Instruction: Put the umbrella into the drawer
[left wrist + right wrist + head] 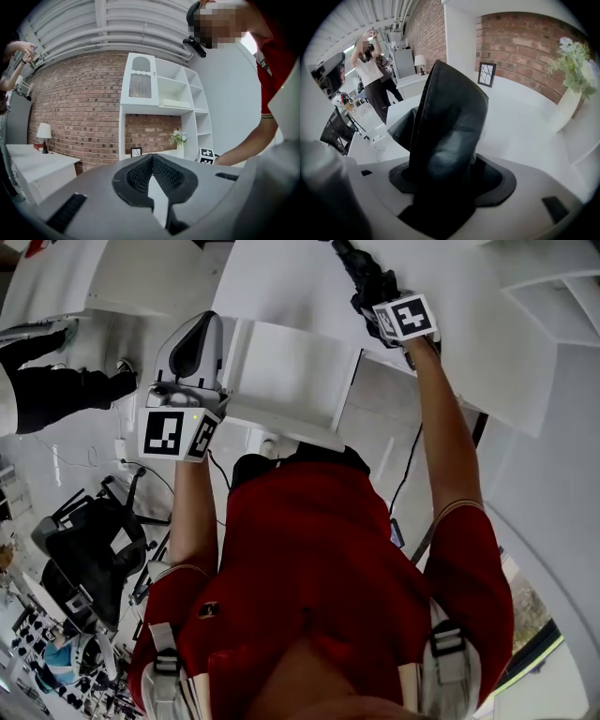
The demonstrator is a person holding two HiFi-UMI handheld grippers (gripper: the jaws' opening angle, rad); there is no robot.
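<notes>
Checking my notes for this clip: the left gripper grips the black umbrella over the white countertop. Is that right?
Not quite. It is the right gripper that grips the black umbrella over the white countertop, as the right gripper view shows. In the left gripper view, the left gripper has no umbrella between its jaws.

Open drawer bare inside, free from above, left gripper crowding its left wall, white countertop open between picture frame and flower vase, brick wall behind
</notes>
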